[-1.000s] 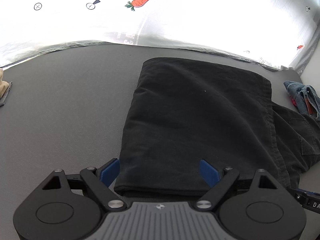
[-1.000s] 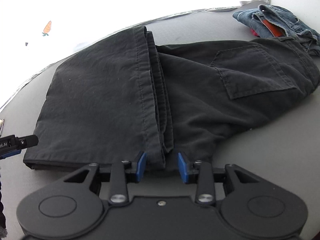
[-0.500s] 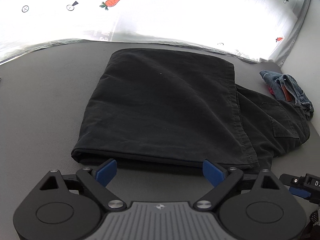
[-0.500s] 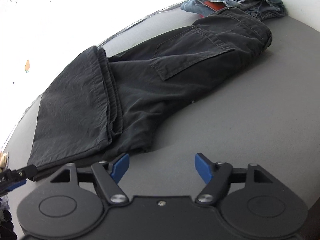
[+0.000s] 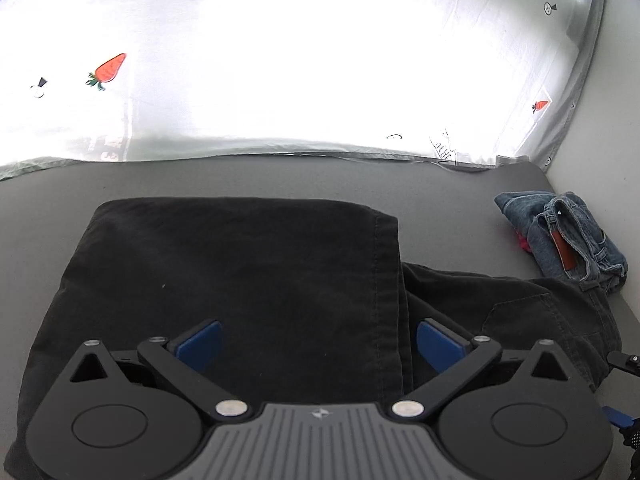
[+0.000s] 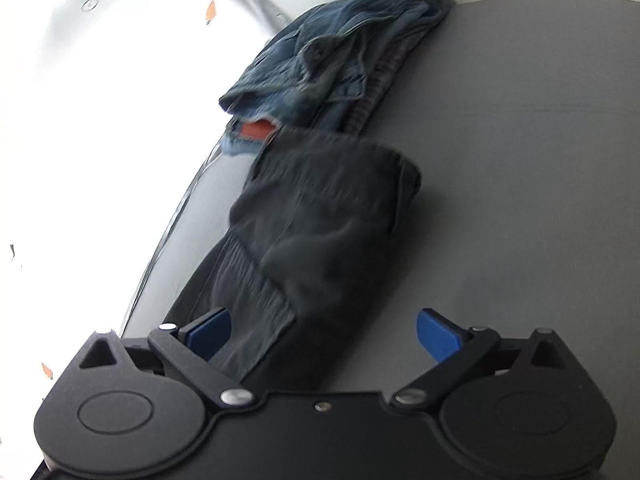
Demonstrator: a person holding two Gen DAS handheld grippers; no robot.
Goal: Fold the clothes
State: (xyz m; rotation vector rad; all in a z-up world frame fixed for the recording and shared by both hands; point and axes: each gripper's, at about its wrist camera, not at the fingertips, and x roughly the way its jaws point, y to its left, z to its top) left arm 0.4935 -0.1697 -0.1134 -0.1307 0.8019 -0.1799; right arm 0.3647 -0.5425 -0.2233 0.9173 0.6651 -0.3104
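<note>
Where the left wrist camera looks down, the black trousers lie folded on the smooth grey worktop, matte cotton with a stitched hem running down the folded edge and a patch pocket showing on the lower layer to the right. The left claw hangs over them with its blue pads spread wide, gripping nothing. A crumpled denim heap sits near the far right corner.

From the right wrist camera, the trousers look softly blurred and rumpled, reaching up to touch the denim heap. The right claw gapes wide and holds nothing; its left pad shows over the cloth.
</note>
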